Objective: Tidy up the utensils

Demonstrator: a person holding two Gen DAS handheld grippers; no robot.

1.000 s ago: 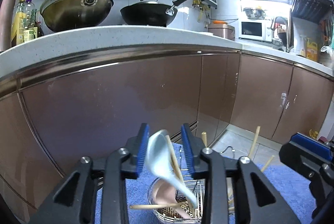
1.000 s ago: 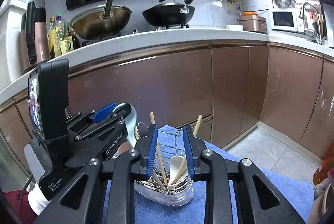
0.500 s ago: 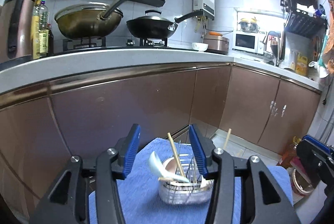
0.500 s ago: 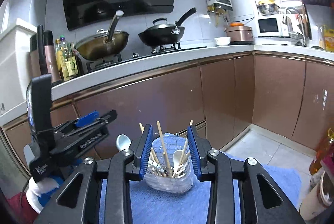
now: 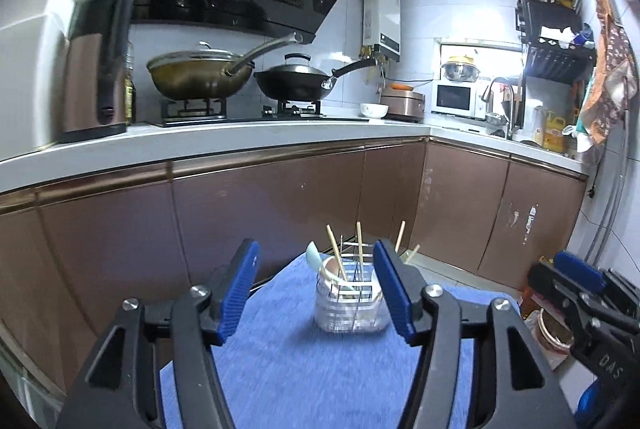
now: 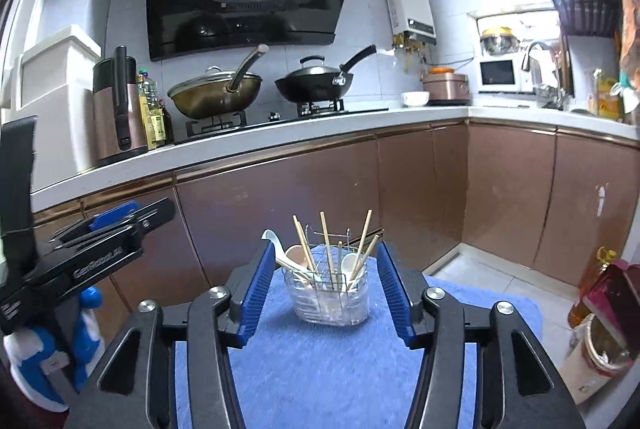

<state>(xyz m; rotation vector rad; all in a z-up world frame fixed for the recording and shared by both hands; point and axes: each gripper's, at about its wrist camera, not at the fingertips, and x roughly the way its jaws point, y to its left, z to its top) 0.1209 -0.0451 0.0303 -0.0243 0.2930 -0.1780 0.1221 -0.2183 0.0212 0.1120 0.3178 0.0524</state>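
Note:
A clear utensil holder (image 5: 347, 309) (image 6: 329, 297) with a wire insert stands on a blue cloth (image 5: 304, 361) (image 6: 320, 357). Several wooden chopsticks (image 6: 325, 243) and white spoons (image 6: 285, 257) stick up out of it; a pale spoon (image 5: 314, 257) leans at its left. My left gripper (image 5: 316, 289) is well back from the holder, its jaws opening with nothing between them. My right gripper (image 6: 325, 289) is also back from the holder, its jaws opening and empty. Each gripper shows at the edge of the other's view.
Behind the cloth runs a row of brown cabinet doors (image 6: 280, 197) under a white counter (image 5: 240, 137). On the counter are two woks (image 6: 216, 93), a kettle (image 6: 118, 109), bottles and a microwave (image 5: 456, 99). Jars and containers (image 6: 600, 333) stand on the floor at the right.
Both grippers have pulled back and risen away from the holder and have opened. The spoon that was between the left fingers and the chopstick between the right fingers now rest in the holder.

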